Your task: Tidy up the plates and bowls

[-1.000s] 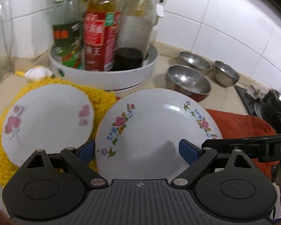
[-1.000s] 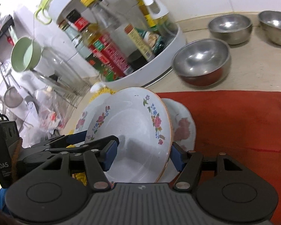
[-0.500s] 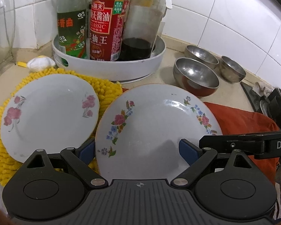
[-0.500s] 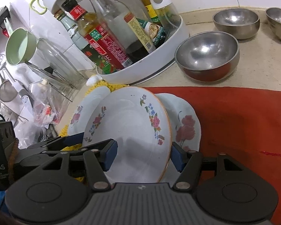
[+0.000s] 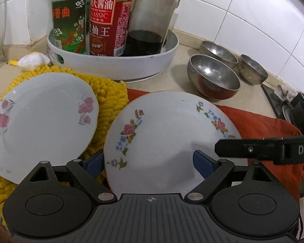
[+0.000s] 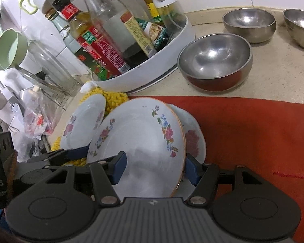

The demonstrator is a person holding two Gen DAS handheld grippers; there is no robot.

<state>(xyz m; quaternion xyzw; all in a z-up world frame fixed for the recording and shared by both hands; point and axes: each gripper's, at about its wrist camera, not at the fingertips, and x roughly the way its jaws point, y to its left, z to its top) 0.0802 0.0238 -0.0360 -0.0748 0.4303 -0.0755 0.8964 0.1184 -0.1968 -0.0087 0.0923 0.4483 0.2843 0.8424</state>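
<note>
Multicoloured floral plate (image 5: 168,141) held tilted above the orange cloth (image 6: 253,141), near edge raised, far edge low over a second pink-flowered plate (image 6: 192,141) lying on that cloth. Left hand-held gripper (image 5: 148,162) spread wide, blue pads (image 5: 94,162) either side of the plate rim; contact cannot be confirmed. Right hand-held gripper (image 6: 154,170) likewise parted, one pad over the plate face, the other behind the rim; firm clamping cannot be judged.

Third plate (image 5: 40,121), pink-flowered, resting on the yellow mat (image 5: 111,101) to the left. Steel bowls (image 5: 212,77) standing apart on the desk (image 6: 273,77) beyond the cloth, beside the bottle caddy (image 5: 115,66).

Risks noted:
- Glazed rim, smooth and slippery; loose purchase at this tilt likely to let the plate slide down onto the plate beneath, chipping either one.
- Two grippers crowded on one edge; collision between them possible.
- Uneven release likely to drop one side first.
- Cloth liable to bunch and shift under any stack.
</note>
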